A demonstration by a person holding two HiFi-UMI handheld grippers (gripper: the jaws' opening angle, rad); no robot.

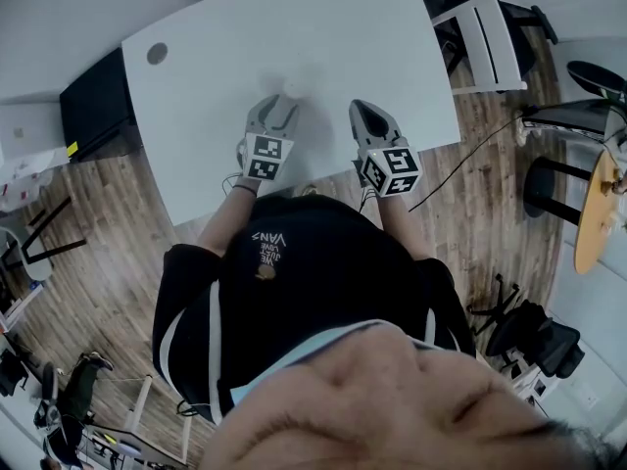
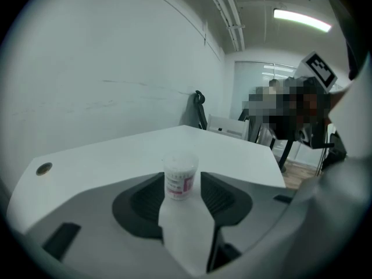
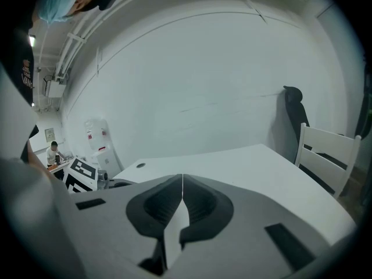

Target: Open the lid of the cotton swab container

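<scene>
Approach step, grip not yet made. Left gripper (image 1: 278, 106) jaws apart; cotton swab container (image 2: 181, 178) upright at its 12 o'clock, framed by the tips, pads not pressing, lid looks on. Right gripper (image 3: 182, 179) jaws together, empty, at 3 o'clock of left. Next, likely: left clamps body, right opens for lid. Table (image 1: 225, 47) bare toward 12; its edge close at 6

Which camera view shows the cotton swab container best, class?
The left gripper view: the cotton swab container stands upright on the table, framed by the left tool's open jaws, lid and label visible. The head view shows only a pale speck; the right gripper view misses it.
</scene>
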